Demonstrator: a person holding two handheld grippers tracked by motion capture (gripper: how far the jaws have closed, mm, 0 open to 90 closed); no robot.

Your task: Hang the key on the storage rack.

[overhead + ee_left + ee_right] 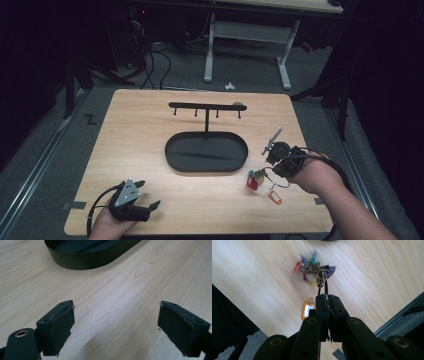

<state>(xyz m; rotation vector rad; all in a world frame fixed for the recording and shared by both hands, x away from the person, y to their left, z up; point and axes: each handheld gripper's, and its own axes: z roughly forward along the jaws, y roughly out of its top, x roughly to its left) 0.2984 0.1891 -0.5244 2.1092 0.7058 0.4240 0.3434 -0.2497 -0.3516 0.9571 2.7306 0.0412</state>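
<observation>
A bunch of keys (315, 271) with coloured tags hangs from a thin black loop pinched between the jaws of my right gripper (325, 300), which is shut on that loop. In the high view the bunch (256, 179) hangs just over the wood at the front right, below the right gripper (272, 167). An orange tag (274, 197) lies on the table close by, also seen beside the jaws (307, 310); whether it joins the bunch I cannot tell. My left gripper (149, 194) rests at the front left, its jaws wide apart over bare wood (116, 322).
A black stand with an oval tray base (206, 151) and a hook bar (206, 106) occupies the table's middle; the tray's wall (85, 260) lies ahead of the left gripper. The table's right edge (320, 200) is near the right hand. A desk frame (247, 47) stands beyond the table.
</observation>
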